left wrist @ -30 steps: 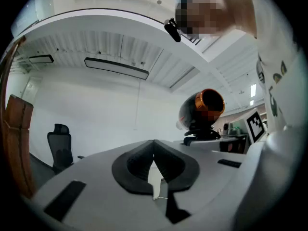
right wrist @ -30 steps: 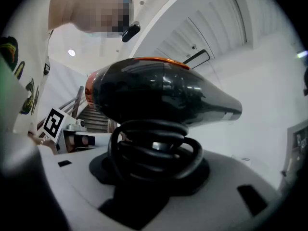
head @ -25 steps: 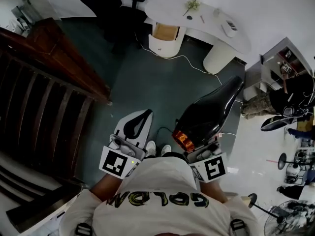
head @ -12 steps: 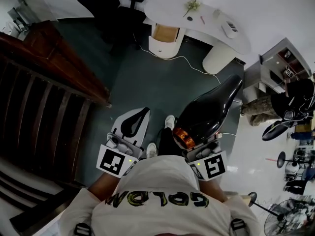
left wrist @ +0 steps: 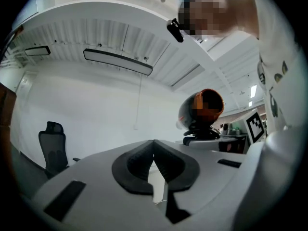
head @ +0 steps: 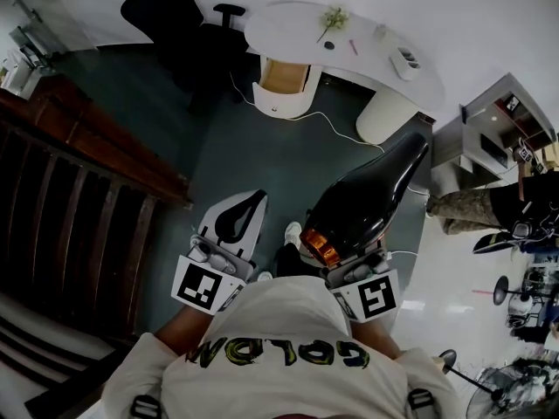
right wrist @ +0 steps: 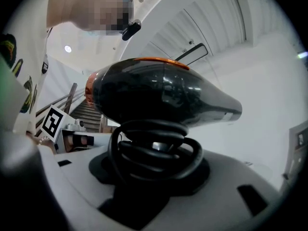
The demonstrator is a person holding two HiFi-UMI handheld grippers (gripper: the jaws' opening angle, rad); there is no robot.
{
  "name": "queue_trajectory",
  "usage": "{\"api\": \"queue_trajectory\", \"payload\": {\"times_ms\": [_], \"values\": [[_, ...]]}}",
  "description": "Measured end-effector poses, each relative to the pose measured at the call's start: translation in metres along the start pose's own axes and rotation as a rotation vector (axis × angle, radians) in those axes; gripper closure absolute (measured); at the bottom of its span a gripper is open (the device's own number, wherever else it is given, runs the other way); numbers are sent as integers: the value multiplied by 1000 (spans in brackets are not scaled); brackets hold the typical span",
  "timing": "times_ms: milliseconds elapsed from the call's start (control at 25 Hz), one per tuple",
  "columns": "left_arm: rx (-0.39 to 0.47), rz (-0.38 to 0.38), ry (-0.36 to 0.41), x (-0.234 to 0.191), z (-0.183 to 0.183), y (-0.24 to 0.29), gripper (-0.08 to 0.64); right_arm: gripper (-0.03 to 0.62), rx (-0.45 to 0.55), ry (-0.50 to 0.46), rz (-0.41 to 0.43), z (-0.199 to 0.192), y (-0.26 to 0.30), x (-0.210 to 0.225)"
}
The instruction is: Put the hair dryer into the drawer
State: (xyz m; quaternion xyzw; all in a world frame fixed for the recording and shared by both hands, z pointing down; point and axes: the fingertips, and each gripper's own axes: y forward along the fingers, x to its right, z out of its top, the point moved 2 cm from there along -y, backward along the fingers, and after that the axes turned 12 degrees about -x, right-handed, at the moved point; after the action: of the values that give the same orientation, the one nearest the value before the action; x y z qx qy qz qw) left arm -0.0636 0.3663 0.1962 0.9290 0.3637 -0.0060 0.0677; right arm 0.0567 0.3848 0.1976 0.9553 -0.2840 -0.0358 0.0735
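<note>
Head view, from above: a person in a white shirt (head: 288, 343) stands on a teal floor (head: 262, 147), holding a gripper level in each hand just ahead of the body. The right gripper (head: 356, 267) pinches the black dryer (head: 371, 199) from below. The right gripper view shows its jaws clamped on the handle, which is wrapped in coils of black cord (right wrist: 154, 154), with the glossy body above them. The dryer's orange rear end sits nearest the person and its nozzle points away toward the desk. It is held in the air, well apart from any furniture.

Beside it, the left gripper (head: 253, 206) carries nothing; in the left gripper view its dark pads are pressed together at the tips. A white shoe (head: 293, 231) shows between the two tools. A dark wooden railing (head: 87, 190) runs along the person's left.

Farther on, a white cable (head: 336, 127) trails over the floor near a curved white desk (head: 349, 42). Under the desk, a rounded white unit (head: 281, 85) shows a wood-coloured inside. A black chair (head: 170, 16) stands at the desk's left end, and open shelving (head: 498, 125) stands at the far right.
</note>
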Motion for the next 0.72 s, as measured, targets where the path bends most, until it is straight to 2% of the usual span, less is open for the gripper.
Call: {"api": "queue_trajectory", "payload": {"times_ms": [480, 720], "values": [[-1, 29, 15, -28, 26, 124, 548, 349, 4, 10, 15, 9, 54, 113], [-11, 61, 0, -39, 23, 158, 548, 350, -16, 2, 38, 2, 76, 151]]}}
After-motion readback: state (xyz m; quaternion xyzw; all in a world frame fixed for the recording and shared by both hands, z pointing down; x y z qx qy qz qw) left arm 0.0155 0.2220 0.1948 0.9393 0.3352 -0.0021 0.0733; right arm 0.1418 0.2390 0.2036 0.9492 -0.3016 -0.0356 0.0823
